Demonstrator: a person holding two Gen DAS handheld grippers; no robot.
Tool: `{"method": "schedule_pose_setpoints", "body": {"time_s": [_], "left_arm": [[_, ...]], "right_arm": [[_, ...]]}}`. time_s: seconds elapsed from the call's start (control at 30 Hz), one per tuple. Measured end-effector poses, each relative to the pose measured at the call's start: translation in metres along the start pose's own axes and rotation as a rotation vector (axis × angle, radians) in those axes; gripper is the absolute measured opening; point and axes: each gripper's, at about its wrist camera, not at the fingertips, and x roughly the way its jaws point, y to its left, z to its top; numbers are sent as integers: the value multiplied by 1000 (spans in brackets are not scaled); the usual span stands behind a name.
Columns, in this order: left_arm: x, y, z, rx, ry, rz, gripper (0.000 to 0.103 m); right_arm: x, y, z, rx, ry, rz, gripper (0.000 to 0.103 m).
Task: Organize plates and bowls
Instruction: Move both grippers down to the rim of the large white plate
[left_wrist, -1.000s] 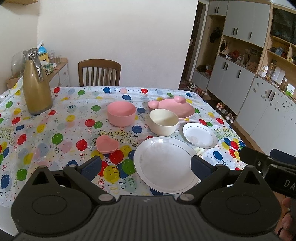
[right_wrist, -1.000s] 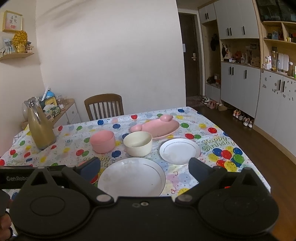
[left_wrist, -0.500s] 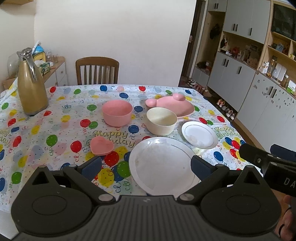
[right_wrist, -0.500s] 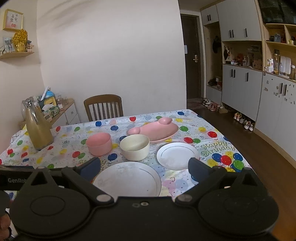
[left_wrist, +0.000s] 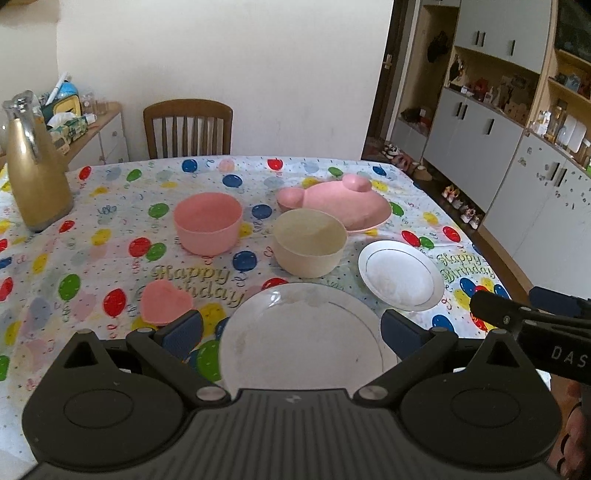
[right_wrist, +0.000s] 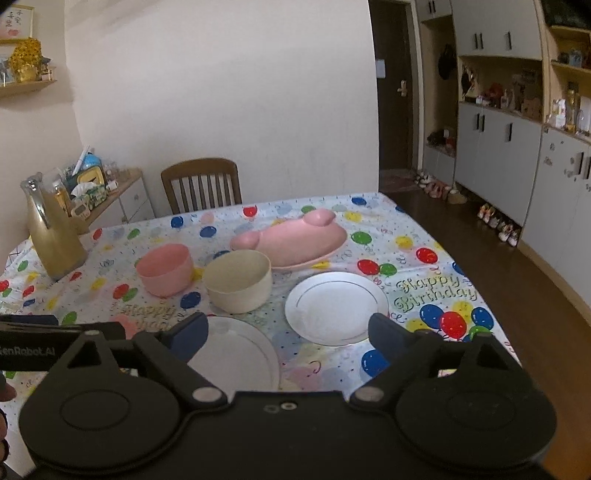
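Left wrist view: both grippers' fingers spread, right closing on nothing; large plate (left_wrist: 303, 332) partly hidden.

The left hand-held gripper (left_wrist: 291, 326) points forward and downward with its jaws spread wide and nothing between its pads. The right hand-held gripper (right_wrist: 286, 330) is tilted down likewise, its jaws closing yet wide apart and gripping nothing. The two are side by side.
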Motion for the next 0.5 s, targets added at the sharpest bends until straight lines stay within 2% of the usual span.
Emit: {"method": "schedule_pose_setpoints", "body": {"time_s": [0.2, 0.5], "left_arm": [[32, -13, 10, -23, 26, 11, 103], [76, 28, -12, -106, 142, 127, 100]], "right_arm": [[34, -23, 9, -11, 65, 24, 87], [101, -21, -8, -84, 265, 130, 73]]}}
